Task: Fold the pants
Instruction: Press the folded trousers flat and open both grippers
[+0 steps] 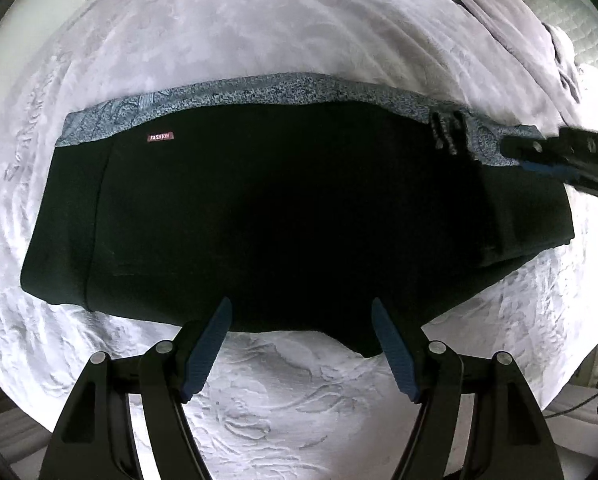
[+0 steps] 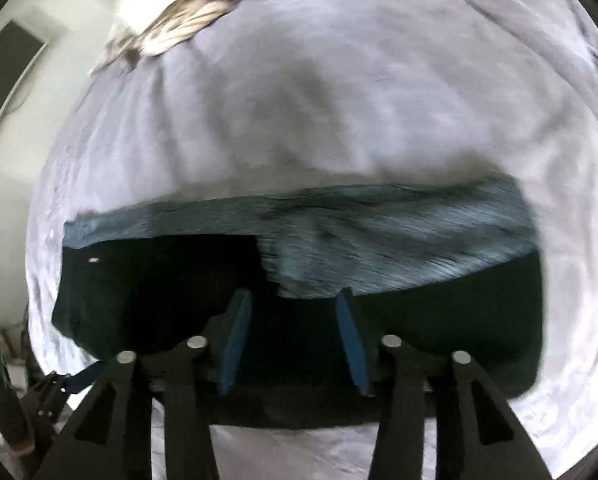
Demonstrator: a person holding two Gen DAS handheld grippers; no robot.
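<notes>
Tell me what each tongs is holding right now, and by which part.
Nothing is held. The left tongs hover open over the near edge of the folded black pants; the right tongs stand open above the pants, gripping no fabric.

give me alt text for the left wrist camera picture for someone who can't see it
Folded black pants with a blue-grey patterned band along the far edge lie on a pale textured bedspread. The left gripper hangs open over the near edge, while the right gripper reaches in over the band from the right.
</notes>
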